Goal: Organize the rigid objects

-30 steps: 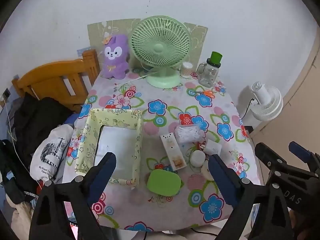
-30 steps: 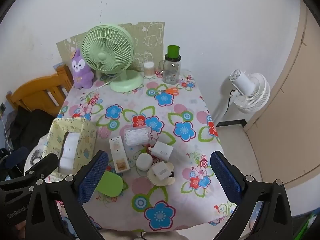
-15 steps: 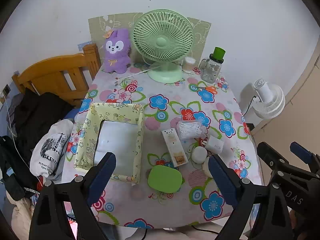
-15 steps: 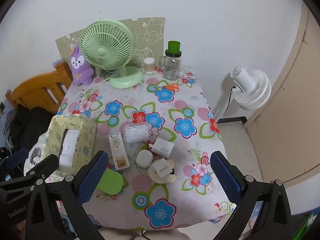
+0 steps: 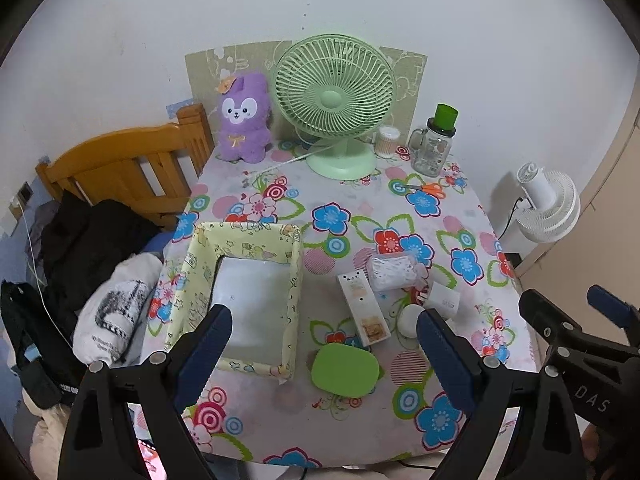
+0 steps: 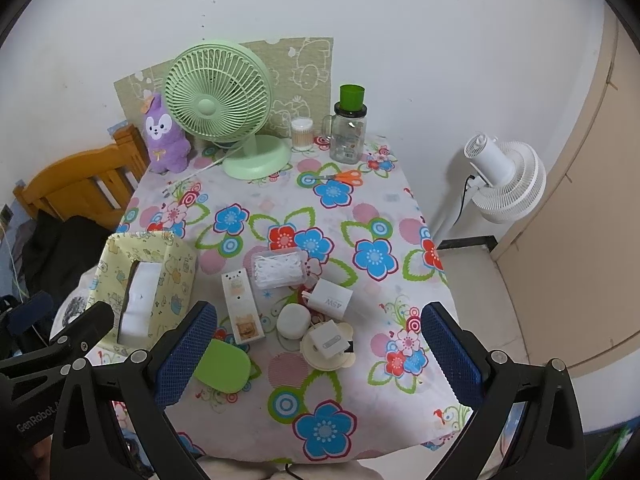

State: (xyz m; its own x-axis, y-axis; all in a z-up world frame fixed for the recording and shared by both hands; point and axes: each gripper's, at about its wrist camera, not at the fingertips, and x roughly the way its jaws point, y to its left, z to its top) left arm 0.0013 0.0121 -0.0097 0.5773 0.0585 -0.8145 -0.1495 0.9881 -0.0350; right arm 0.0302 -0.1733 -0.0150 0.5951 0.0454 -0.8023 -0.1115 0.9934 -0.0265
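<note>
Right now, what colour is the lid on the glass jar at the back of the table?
Green, on the jar; its lid shows best in the right wrist view.

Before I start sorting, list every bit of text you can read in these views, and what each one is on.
"45W": white charger.
"DAS": right gripper's frame, seen from the left wrist.
"GenRobot": left gripper's frame, seen from the right wrist; cut off after that.
Print on the white bag and the long white box: too small to read.

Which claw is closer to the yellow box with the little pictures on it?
Left. The left gripper hangs right over the yellow box's near edge, one finger in front of it. The right gripper hovers off to its right, above the small items.
</note>
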